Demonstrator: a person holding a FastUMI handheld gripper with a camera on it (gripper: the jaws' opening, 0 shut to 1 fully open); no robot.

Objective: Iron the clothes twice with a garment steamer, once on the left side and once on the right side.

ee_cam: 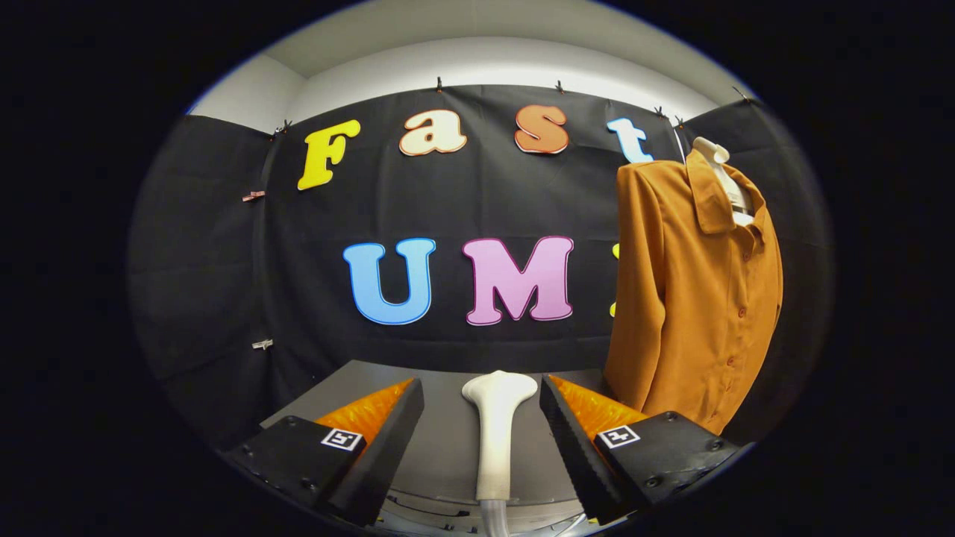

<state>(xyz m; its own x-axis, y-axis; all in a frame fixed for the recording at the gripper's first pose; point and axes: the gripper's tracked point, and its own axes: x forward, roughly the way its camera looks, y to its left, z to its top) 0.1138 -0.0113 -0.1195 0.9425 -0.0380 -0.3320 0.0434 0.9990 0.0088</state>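
Observation:
A white garment steamer head point(495, 426) lies on the grey table point(440, 447), its handle pointing back toward me, right between my two fingers. My gripper point(482, 399) is open, with a gap on each side of the handle, touching nothing. An orange-brown buttoned shirt point(694, 298) hangs on a white hanger point(722, 170) to the right, beyond the right finger; its hem reaches down to the table's level. The steamer's hose point(494, 518) runs off below the handle.
The black booth wall stands behind the table. Bare grey tabletop lies left of the steamer, beyond the left finger.

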